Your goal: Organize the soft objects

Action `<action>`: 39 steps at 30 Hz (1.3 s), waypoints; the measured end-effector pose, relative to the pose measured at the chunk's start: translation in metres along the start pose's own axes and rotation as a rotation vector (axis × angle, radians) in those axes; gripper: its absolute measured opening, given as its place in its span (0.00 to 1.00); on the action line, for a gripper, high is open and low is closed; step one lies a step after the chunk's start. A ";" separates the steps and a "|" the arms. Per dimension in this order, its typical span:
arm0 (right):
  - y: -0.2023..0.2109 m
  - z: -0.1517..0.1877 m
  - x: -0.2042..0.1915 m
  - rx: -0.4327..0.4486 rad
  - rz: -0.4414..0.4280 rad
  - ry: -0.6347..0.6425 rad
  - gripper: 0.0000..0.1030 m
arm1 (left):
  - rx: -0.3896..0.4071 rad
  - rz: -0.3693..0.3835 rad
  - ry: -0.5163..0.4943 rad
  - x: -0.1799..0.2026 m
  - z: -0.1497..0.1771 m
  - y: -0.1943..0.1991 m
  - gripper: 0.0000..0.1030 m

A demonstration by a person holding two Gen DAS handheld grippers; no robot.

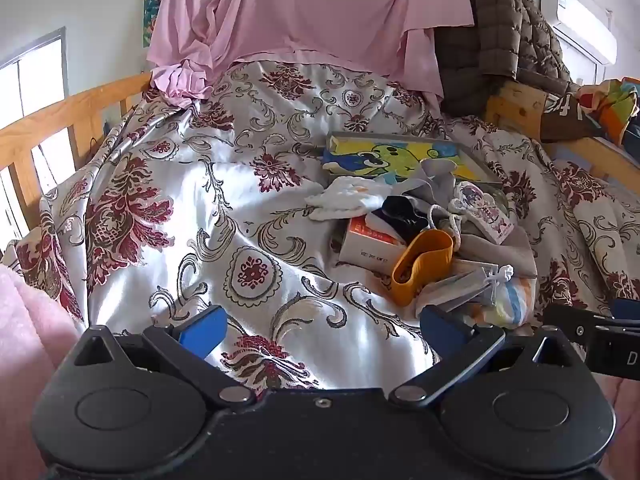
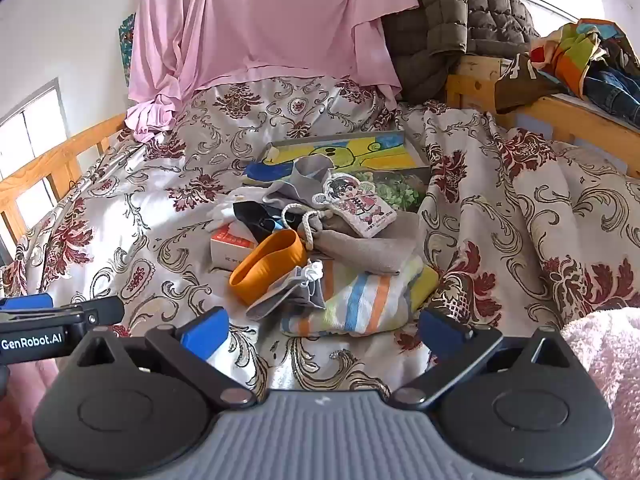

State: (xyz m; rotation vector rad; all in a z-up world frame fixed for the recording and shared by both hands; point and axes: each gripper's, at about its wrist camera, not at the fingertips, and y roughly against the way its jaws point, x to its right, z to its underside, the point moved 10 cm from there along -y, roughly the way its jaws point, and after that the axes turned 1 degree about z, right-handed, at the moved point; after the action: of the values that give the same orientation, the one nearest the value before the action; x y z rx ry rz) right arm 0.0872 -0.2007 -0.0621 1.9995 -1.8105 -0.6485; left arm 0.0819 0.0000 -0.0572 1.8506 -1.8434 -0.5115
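A heap of small things lies on the floral bedspread [image 1: 168, 216] [image 2: 520, 216]. It holds a striped towel [image 2: 360, 300] [image 1: 508, 300], a grey cloth [image 2: 368, 248], a small grey drawstring pouch [image 2: 296, 292] [image 1: 472, 284], an orange soft loop [image 2: 268, 264] [image 1: 420, 264], white socks [image 1: 348, 196], a black item [image 1: 400, 212] and a cartoon-print pouch [image 2: 360, 204] [image 1: 484, 208]. My left gripper [image 1: 322, 324] hovers open before the heap's left side. My right gripper [image 2: 322, 326] is open just short of the striped towel. Nothing sits between either pair of fingers.
A small white and red box [image 2: 230, 246] [image 1: 368, 248] and a colourful flat picture box [image 2: 344, 152] [image 1: 400, 152] lie in the heap. Pink sheet [image 1: 304, 12] and brown quilted jacket [image 2: 460, 12] hang behind. Wooden bed rails [image 1: 52, 120] border left and right; pink fleece [image 2: 608, 360] lies near.
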 end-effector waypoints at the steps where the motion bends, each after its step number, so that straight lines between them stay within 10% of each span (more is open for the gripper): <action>1: 0.000 0.000 0.000 0.000 0.000 0.000 1.00 | 0.004 0.000 -0.002 0.000 0.000 0.000 0.99; 39: 0.001 0.001 0.000 0.003 -0.001 0.000 1.00 | 0.008 -0.002 -0.001 -0.002 0.000 0.001 0.99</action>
State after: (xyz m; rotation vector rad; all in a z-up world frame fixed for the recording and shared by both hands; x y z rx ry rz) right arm 0.0863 -0.2011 -0.0626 2.0020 -1.8122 -0.6470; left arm 0.0814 0.0019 -0.0565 1.8587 -1.8466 -0.5060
